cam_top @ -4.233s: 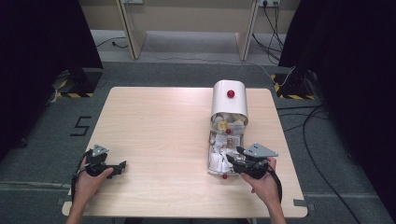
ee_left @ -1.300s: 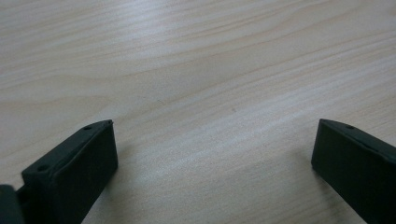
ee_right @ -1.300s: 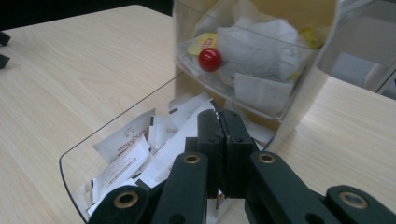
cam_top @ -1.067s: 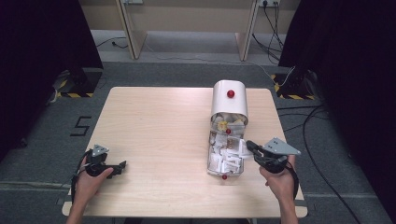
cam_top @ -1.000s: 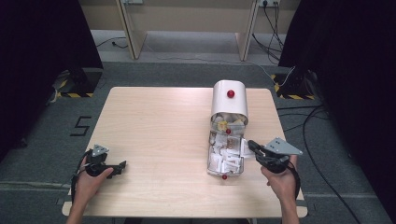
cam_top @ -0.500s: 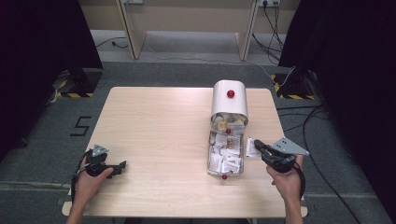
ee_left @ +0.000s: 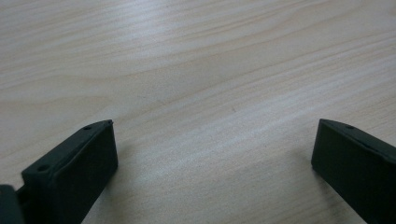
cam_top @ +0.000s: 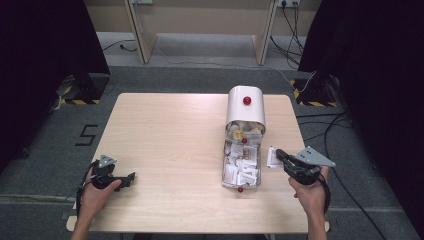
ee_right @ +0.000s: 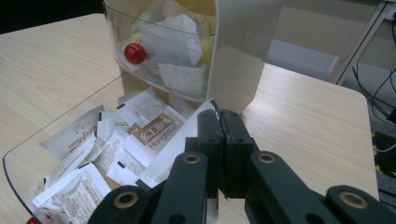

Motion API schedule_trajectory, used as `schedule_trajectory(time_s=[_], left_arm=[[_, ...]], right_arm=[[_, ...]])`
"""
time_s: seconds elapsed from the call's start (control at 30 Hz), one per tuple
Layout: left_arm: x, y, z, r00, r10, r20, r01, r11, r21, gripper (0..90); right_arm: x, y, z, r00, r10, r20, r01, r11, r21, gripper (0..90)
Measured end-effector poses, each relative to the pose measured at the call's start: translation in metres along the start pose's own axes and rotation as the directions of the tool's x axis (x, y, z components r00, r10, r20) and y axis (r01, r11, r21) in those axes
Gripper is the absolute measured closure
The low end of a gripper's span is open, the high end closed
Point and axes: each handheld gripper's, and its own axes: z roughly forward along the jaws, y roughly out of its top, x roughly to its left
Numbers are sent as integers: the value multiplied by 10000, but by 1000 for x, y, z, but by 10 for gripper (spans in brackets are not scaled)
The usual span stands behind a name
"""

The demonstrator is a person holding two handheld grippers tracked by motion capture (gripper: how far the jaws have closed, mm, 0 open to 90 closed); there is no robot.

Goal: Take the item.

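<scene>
Jaws of my right gripper [ee_right: 218,122] are pressed together on a flat white paper sachet [cam_top: 272,156], held just right of the clear tray [cam_top: 226,179], above the table [cam_top: 170,140]. Matte black links with brass rivets run up to the tips. My left gripper [ee_left: 212,154] rests low over the pale wood grain, its blunt jaws wide apart with nothing between them. Farther on, the tray holds crinkled printed sachets; behind it stands the rounded white box [cam_top: 245,105] with a red knob. Four seconds ago my right gripper was reaching over the tray; now it is out beside it, sachet in grip.
</scene>
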Motion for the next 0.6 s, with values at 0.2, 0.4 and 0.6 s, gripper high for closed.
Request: schedule_trajectory(time_s=[0.2,0.4,0.6], left_arm=[[0,0,0,10000,-1,0,1,10000,-2,0],[0,0,0,10000,-3,-5,3,10000,-7,0],[0,0,0,10000,-3,0,3,10000,-1,0]], right_arm=[[-3,-2,-1,9999,39,95,-39,10000,7,884],[-7,-4,0,9998,132,169,-133,9999,74,884],[-10,-6,1,9995,200,244,-202,9997,112,884]])
